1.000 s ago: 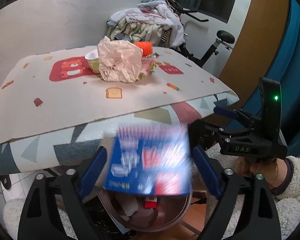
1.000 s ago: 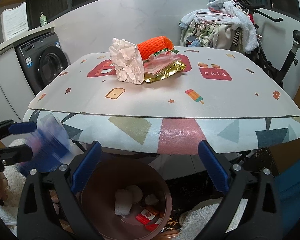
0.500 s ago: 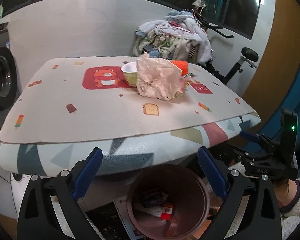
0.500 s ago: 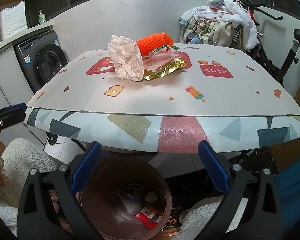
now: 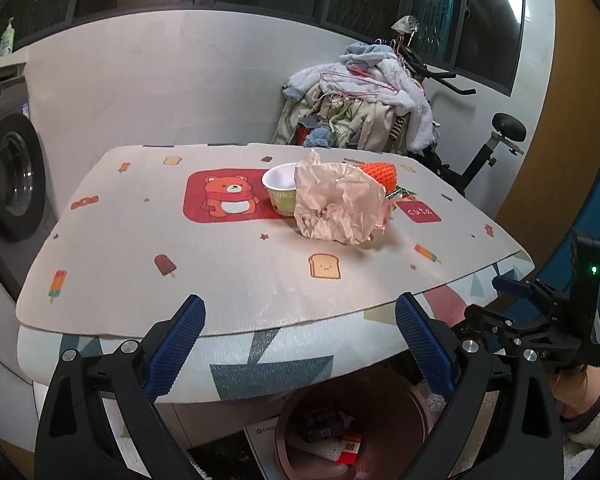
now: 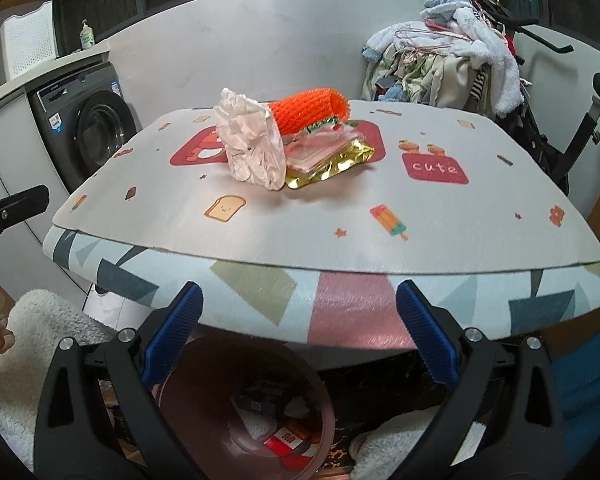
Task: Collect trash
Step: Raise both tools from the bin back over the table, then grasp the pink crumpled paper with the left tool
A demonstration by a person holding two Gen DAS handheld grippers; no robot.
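Observation:
A crumpled paper bag [image 5: 336,208] [image 6: 252,148], a small paper cup [image 5: 282,188], an orange foam net [image 5: 380,174] [image 6: 308,110] and a gold snack wrapper [image 6: 332,164] lie together on the table [image 5: 220,264] [image 6: 460,220]. A brown trash bin [image 5: 356,428] [image 6: 252,404] stands on the floor under the table's front edge; it holds a dark box and a red packet. My left gripper [image 5: 300,344] is open and empty, above the bin at the table edge. My right gripper [image 6: 300,332] is open and empty, also above the bin.
A washing machine [image 5: 8,184] [image 6: 88,124] stands to the left. A clothes pile [image 5: 360,100] on an exercise bike [image 5: 496,148] stands behind the table. A wooden door [image 5: 560,100] is at the right. The right gripper's body [image 5: 556,320] shows at the left view's right edge.
My left gripper has let go of the blue box, which now lies in the bin. It has risen and tilted up to face the table. The right gripper has risen slightly.

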